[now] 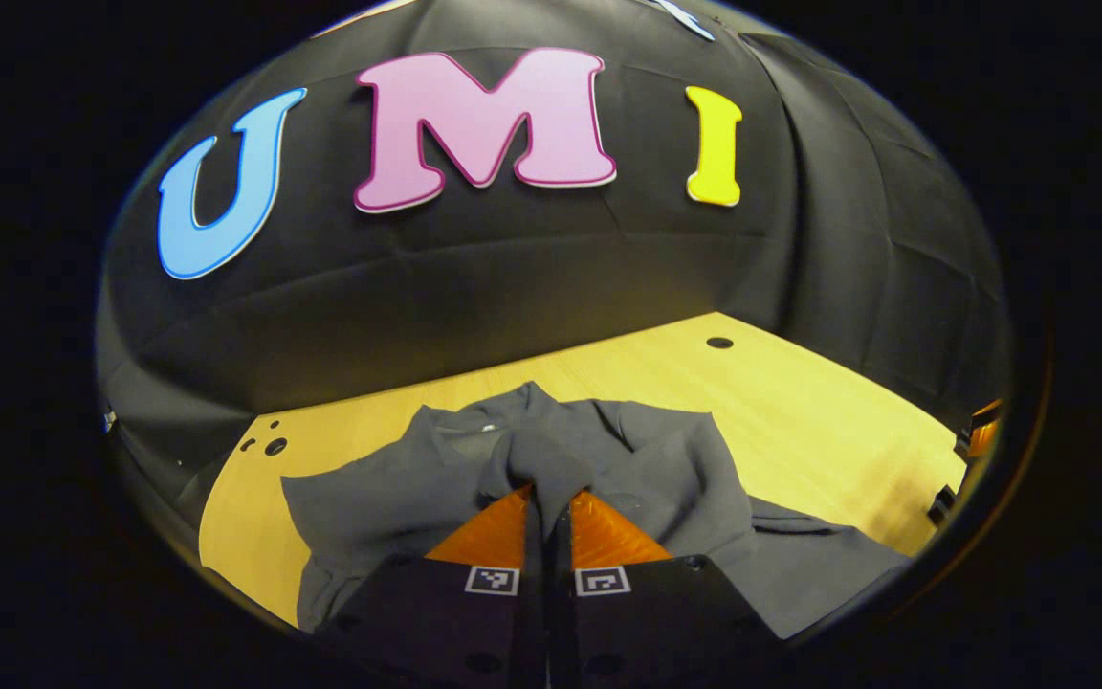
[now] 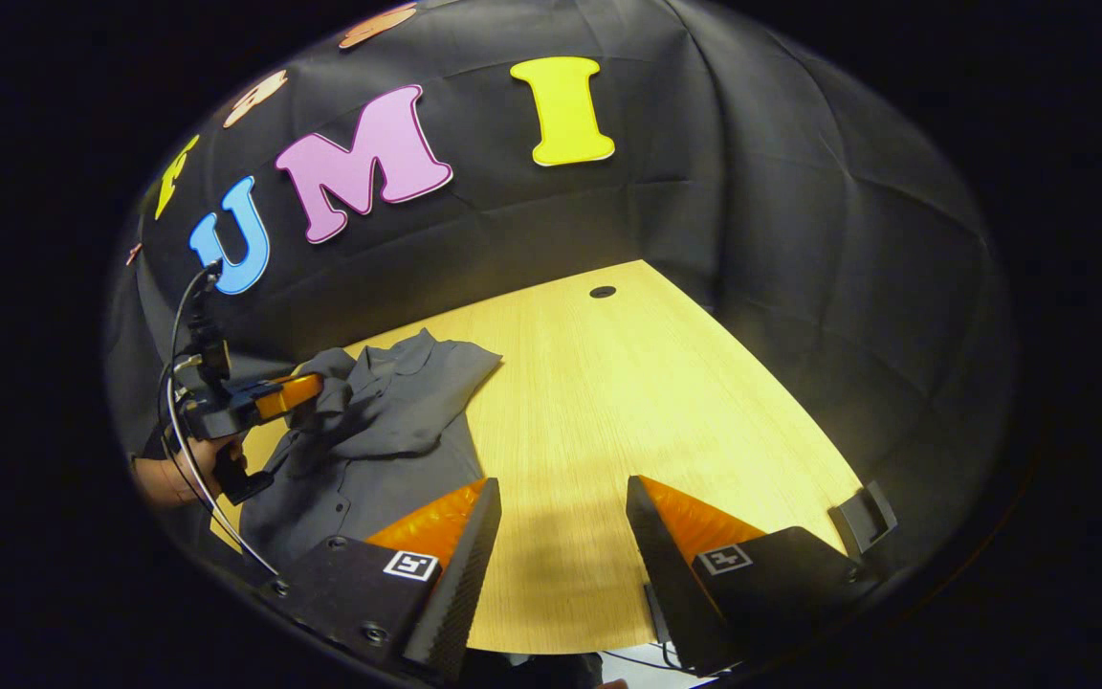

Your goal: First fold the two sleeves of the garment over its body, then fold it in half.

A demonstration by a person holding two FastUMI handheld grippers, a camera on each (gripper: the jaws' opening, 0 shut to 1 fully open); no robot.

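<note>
Grey garment: lies rumpled on the pale wooden bench, toward its left side in the right gripper view, collar end at the far side, one part folded over the body. Left tool: fingers pressed together on a raised fold of the garment near its middle, cloth pinched between them; seen also in the right gripper view, held by a hand. Right tool: fingers spread wide apart over bare bench, just right of the garment, grasping nothing.

Plain dark grey garment; pale yellow wood-grain table.
</note>
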